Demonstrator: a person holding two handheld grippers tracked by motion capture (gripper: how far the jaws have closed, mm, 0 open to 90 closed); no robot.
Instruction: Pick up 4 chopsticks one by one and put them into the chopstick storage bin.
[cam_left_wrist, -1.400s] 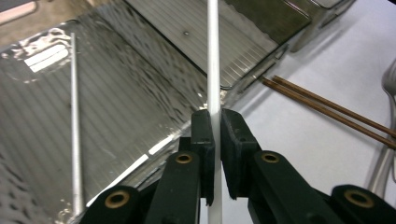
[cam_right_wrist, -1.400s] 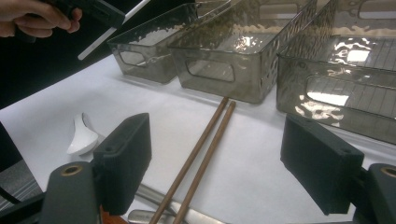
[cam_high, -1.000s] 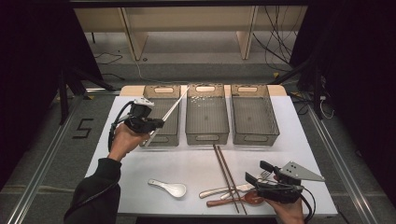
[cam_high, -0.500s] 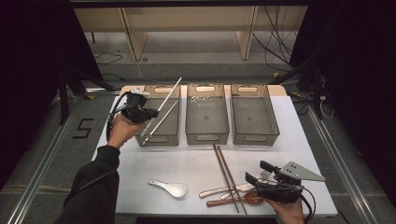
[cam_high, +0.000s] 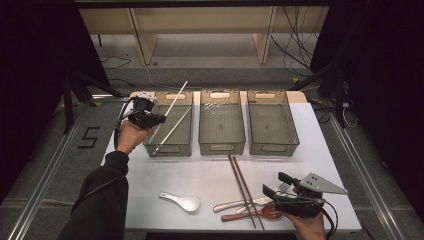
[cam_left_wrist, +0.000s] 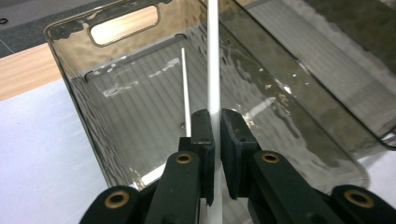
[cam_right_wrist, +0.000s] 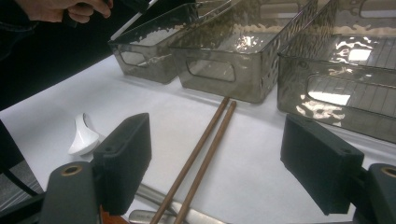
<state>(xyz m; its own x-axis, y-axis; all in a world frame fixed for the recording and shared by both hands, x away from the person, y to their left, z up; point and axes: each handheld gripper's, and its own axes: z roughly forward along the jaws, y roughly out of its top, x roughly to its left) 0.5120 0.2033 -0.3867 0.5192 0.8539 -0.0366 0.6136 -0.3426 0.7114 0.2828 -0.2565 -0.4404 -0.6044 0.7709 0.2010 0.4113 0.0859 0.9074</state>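
At the near right edge of the white table (cam_high: 320, 150), the right claw (cam_high: 276, 188) sits with its jaws spread wide and holding nothing, hovering just over a small heap of cutlery: a metal fork (cam_high: 239, 203), a brown wooden spoon (cam_high: 260, 215) and a pair of brown chopsticks (cam_high: 241, 182) that lie side by side, pointing toward the bins. It looks poised to take the next utensil from that heap. To the left of the heap, alone on bare table, lies a white ceramic soup spoon (cam_high: 181, 200).

Farther back, three smoky translucent plastic bins stand in a row, apparently one for each kind of utensil. The middle bin (cam_high: 221, 145) and the right bin (cam_high: 272, 145) look empty. Over the left bin (cam_high: 169, 148), the person's left hand holds the left claw (cam_high: 161, 119), its jaws pressed together on a white chopstick (cam_left_wrist: 213, 56). The stick is pinched partway along its length and slants up and away over the bin's far end, seemingly held above the opening so that it can be dropped in lengthwise. A second white chopstick (cam_high: 172, 131) already lies slantwise inside this bin, which suggests the pair is being reunited there.
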